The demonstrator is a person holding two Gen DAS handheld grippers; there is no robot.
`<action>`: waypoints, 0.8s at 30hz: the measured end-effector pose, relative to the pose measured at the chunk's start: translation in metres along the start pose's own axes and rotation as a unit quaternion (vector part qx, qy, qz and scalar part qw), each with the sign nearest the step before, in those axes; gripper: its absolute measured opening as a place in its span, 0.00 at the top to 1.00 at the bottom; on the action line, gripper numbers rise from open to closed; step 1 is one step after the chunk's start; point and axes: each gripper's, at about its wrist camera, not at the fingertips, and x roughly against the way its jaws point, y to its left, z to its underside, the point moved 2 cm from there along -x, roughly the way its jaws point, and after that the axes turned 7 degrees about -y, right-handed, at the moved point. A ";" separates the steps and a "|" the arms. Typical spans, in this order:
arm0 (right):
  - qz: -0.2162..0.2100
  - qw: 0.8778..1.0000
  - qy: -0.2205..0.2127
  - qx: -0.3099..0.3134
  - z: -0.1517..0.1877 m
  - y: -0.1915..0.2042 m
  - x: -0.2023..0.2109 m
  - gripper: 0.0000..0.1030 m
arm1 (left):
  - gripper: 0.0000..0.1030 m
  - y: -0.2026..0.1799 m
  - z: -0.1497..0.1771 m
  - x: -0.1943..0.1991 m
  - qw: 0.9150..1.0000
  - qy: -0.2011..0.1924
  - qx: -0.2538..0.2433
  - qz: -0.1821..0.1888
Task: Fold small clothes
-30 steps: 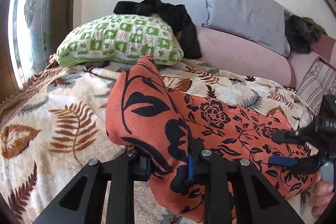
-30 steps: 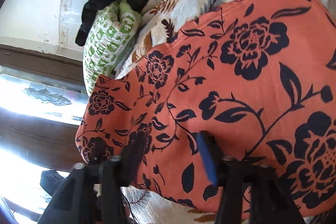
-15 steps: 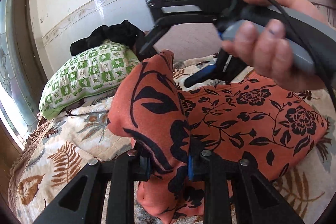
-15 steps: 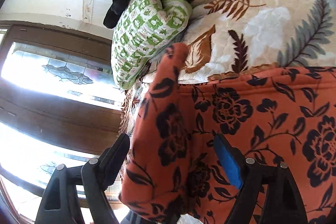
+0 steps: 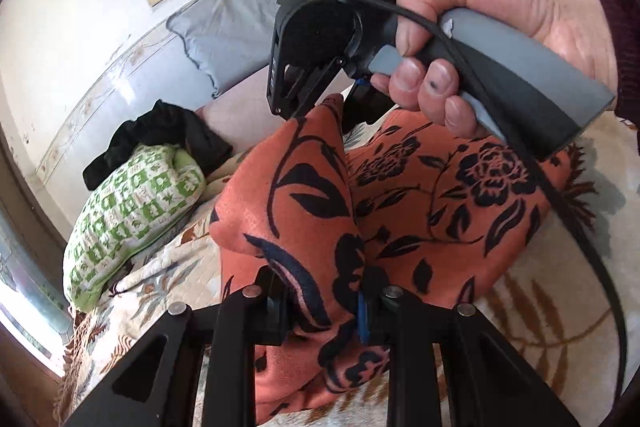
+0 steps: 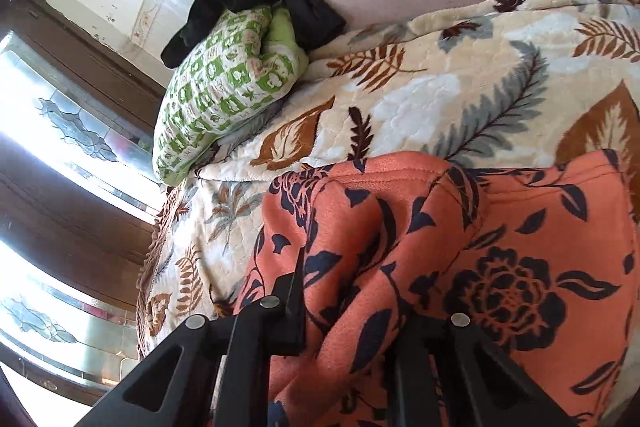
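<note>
Fuzzy matt orange floral garment (image 5: 420, 195), plush quilted leaf-print blanket (image 6: 440, 95), matt black plastic tool (image 5: 320, 311).

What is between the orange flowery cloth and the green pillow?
Only the leafy blanket; the right wrist view shows it bare between cloth and pillow.

The garment (image 5: 420, 195) was orange with black flowers. The pillow (image 6: 224, 91) was green-and-white checked; the blanket (image 6: 460, 87) cream with brown ferns.
</note>
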 end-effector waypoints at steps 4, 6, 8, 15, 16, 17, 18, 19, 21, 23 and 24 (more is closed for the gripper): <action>-0.005 1.000 -0.016 -0.021 -0.018 -0.039 0.022 0.85 | 0.75 -0.024 -0.030 -0.014 0.999 -0.002 0.009 0.042; -0.004 0.999 -0.029 -0.023 -0.026 -0.055 0.031 0.85 | 0.75 -0.037 -0.045 -0.026 0.998 -0.002 0.004 0.056; 0.002 0.999 -0.042 -0.030 -0.034 -0.075 0.035 0.85 | 0.75 -0.050 -0.059 -0.037 0.997 -0.004 0.004 0.071; 0.001 0.995 -0.062 -0.078 -0.037 -0.147 0.047 0.81 | 0.51 -0.099 -0.070 -0.064 0.991 0.024 -0.040 0.129; 0.005 0.994 -0.055 -0.090 -0.034 -0.157 0.045 0.74 | 0.46 -0.101 -0.067 -0.061 0.990 0.025 -0.055 0.129; 0.015 0.994 -0.044 -0.103 -0.031 -0.165 0.042 0.67 | 0.39 -0.102 -0.064 -0.053 0.989 0.020 -0.068 0.126; 0.030 0.992 -0.036 -0.117 -0.028 -0.172 0.042 0.51 | 0.34 -0.099 -0.061 -0.043 0.989 0.012 -0.079 0.122; 0.035 0.990 -0.038 -0.131 -0.025 -0.178 0.045 0.44 | 0.33 -0.096 -0.056 -0.030 0.989 0.003 -0.087 0.120; 0.035 0.987 -0.060 -0.145 -0.025 -0.182 0.062 0.42 | 0.31 -0.077 -0.048 -0.004 0.989 -0.012 -0.084 0.125; 0.057 0.987 -0.087 -0.124 -0.029 -0.172 0.086 0.41 | 0.28 -0.051 -0.043 0.014 0.991 -0.019 -0.053 0.121; 0.057 0.988 -0.101 -0.105 -0.029 -0.161 0.099 0.41 | 0.28 -0.035 -0.041 0.019 0.993 -0.018 -0.032 0.114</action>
